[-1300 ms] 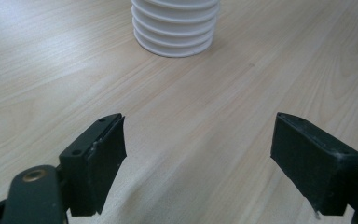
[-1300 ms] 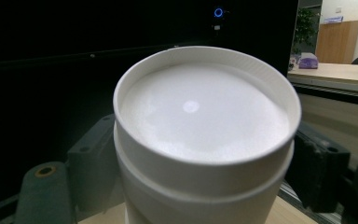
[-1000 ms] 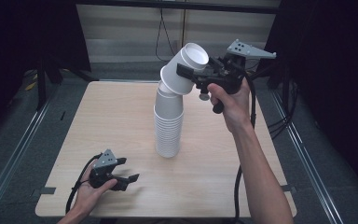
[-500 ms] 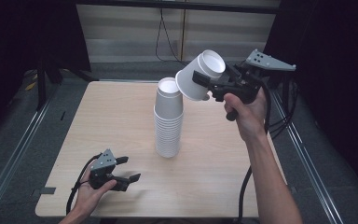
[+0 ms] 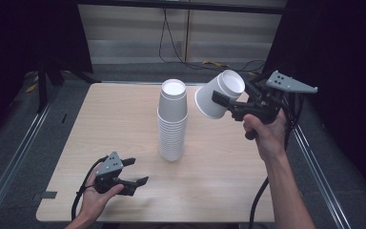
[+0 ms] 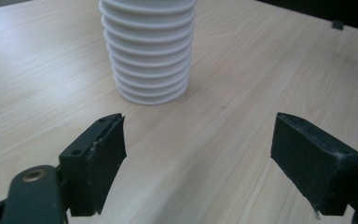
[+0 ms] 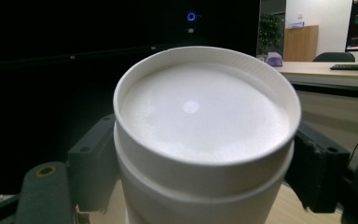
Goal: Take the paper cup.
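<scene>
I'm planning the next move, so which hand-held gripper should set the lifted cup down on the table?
Right. The right hand-held gripper is shut on the cup; the left hand-held gripper rests open near the table's front edge.

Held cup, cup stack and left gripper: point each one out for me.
held cup (image 5: pixel 210 97), high view, on its side wall.
cup stack (image 5: pixel 172 129), high view, on the ribbed rims mid-stack.
left gripper (image 5: pixel 136 170), high view, midway between its open fingertips.
</scene>
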`<action>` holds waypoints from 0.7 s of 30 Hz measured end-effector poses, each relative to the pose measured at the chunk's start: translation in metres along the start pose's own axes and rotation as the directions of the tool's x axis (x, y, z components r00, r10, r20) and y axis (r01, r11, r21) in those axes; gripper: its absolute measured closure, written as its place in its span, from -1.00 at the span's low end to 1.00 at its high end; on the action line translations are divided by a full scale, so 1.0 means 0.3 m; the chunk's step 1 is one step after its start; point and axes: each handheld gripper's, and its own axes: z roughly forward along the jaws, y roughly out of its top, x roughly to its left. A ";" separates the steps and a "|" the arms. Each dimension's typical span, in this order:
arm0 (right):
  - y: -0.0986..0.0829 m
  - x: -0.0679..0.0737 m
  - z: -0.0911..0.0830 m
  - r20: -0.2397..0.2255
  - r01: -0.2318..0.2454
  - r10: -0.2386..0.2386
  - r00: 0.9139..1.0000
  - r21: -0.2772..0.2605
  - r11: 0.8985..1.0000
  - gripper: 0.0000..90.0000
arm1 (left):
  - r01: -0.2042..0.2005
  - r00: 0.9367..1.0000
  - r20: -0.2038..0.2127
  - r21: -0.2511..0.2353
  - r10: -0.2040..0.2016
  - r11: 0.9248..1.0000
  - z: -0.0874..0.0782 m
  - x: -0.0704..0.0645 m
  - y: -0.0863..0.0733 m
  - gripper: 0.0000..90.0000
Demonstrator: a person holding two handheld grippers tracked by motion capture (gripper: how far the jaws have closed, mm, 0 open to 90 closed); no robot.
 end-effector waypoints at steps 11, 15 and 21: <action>-0.138 0.004 0.007 -0.024 -0.047 0.050 0.998 0.103 0.994 -0.52 | 0.034 0.994 0.106 -0.017 -0.032 0.999 0.043 -0.007 0.051 -0.61; -0.179 0.003 0.007 -0.039 -0.064 0.069 0.997 0.117 0.991 -0.51 | 0.033 0.994 0.109 -0.037 -0.028 0.999 0.045 0.002 0.066 -0.61; -0.240 0.012 0.013 -0.055 -0.077 0.086 0.995 0.150 0.986 -0.51 | 0.016 0.993 0.115 -0.048 -0.011 0.999 0.059 0.005 0.097 -0.63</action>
